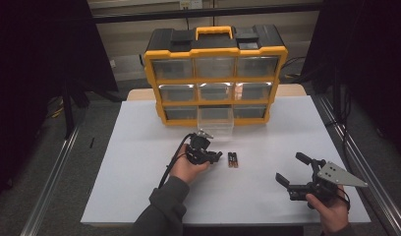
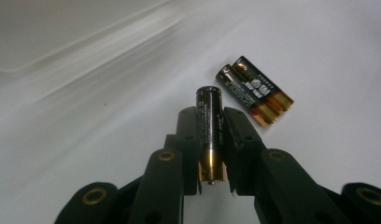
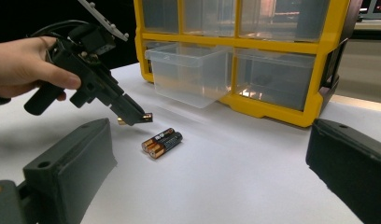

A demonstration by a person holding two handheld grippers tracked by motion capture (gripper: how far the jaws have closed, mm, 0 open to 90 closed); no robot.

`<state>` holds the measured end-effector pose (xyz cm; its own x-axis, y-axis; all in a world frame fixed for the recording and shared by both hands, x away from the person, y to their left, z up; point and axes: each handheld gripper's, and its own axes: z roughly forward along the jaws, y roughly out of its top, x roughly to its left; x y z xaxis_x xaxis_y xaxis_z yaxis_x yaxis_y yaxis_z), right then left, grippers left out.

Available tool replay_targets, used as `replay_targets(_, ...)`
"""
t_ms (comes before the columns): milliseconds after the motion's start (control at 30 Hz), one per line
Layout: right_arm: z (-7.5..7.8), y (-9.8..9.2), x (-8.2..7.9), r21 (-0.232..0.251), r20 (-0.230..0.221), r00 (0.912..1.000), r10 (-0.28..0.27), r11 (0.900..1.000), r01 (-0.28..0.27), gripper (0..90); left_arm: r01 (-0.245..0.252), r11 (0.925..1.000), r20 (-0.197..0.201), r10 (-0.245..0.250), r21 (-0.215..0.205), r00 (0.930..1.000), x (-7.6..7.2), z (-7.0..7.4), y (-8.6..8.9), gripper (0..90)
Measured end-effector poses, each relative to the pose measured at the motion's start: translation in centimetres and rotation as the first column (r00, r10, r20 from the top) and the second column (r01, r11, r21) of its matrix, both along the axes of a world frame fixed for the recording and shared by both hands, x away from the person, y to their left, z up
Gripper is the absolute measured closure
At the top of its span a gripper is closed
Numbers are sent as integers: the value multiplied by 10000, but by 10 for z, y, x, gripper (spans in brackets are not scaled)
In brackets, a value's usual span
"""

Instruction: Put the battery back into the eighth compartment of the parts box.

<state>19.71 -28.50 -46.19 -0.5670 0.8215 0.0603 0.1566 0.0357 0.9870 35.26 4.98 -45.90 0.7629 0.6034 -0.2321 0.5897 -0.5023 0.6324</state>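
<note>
— What does the high view give?

— A white worktop [image 1: 139, 196] with a yellow-and-black drawer organizer [image 1: 215, 73] at its far edge; the clear drawer [image 1: 215, 122] in the middle of the bottom row is pulled out toward the near side. The left claw [image 1: 215, 156] sits just near of that drawer, held in the person's left hand [image 1: 186, 167]. Just right of it two batteries [image 1: 232, 159] lie side by side on the sheet. The right claw [image 1: 292, 169] is well apart, at the near right, its jaws spread with nothing between them.

— And the left gripper view?

— The jaws are clamped tight on a single battery [image 2: 209, 126] — black body, copper end toward the camera — gripped along its length. The pair of batteries [image 2: 254, 88] lies just beyond and to the right, touching each other, flat on the worktop. The blurred clear drawer [image 2: 62, 32] fills the upper left.

— The right gripper view?

— Its own two jaws stand wide at the bottom corners, holding nothing. Between them, farther off, the left claw [image 3: 137, 115] slants down with the battery's [image 3: 146, 116] copper tip poking out, lifted just above the worktop. The pair [image 3: 161, 142] rests near it on the right; the open drawer [image 3: 191, 72] juts from the organizer [image 3: 272, 98] behind.
</note>
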Motion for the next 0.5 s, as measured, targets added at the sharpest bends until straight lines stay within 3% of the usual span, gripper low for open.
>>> replay_targets(300, 0, 0, 0, -34, 23, 10000, -8, 10000, 8, 3, 200, 9987, -225, -211, -470, 9995, 5, 19, 7, 774)
replay_targets(500, 0, 0, 0, -21, 1, 10000, -53, 10000, 53, 3, 327, 9981, -260, -341, -523, 9991, 9, 31, 9, 775)
